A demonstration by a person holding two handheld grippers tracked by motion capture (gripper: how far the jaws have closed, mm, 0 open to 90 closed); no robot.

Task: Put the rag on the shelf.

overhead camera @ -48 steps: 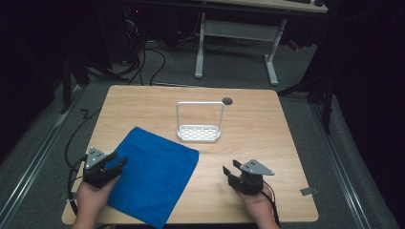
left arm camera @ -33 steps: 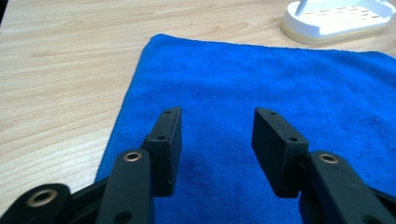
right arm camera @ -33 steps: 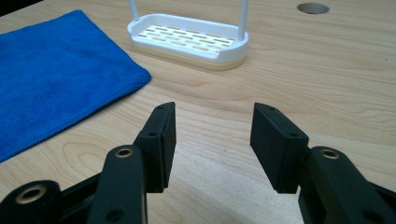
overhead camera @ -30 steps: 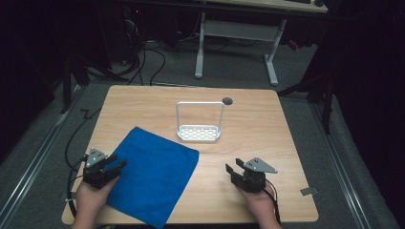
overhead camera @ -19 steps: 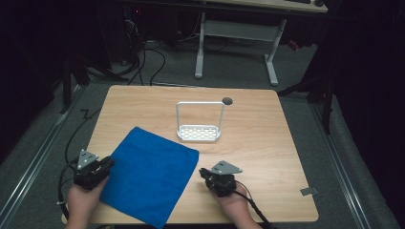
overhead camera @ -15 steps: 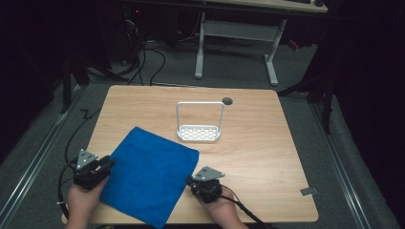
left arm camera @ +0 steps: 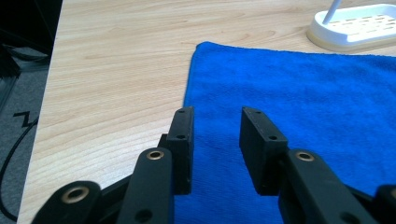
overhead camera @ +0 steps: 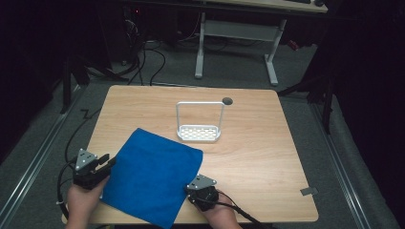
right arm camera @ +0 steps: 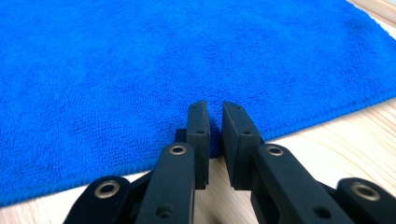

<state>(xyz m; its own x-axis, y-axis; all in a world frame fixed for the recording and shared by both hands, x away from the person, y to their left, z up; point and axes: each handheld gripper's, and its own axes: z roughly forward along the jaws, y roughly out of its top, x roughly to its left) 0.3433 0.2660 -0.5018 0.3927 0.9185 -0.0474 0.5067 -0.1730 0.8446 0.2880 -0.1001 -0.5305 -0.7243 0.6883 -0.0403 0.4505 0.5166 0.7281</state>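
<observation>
Lying flat in the lower left of the high view, the blue cloth [overhead camera: 152, 178] covers the near part of the wooden table [overhead camera: 267, 152], with a white rack [overhead camera: 199, 131] just beyond its far corner. The left gripper [left arm camera: 215, 135] sits at the cloth's left edge, jaws parted with a clear gap, holding nothing. The right gripper [right arm camera: 215, 122] meets the cloth's right edge, jaws nearly closed with a thin slit; whether they pinch the hem I cannot tell.

The right gripper [right arm camera: 215, 122] (jaws a narrow gap apart) sits over the blue towel's [right arm camera: 187, 56] hem on the wooden table [right arm camera: 336, 140].
</observation>
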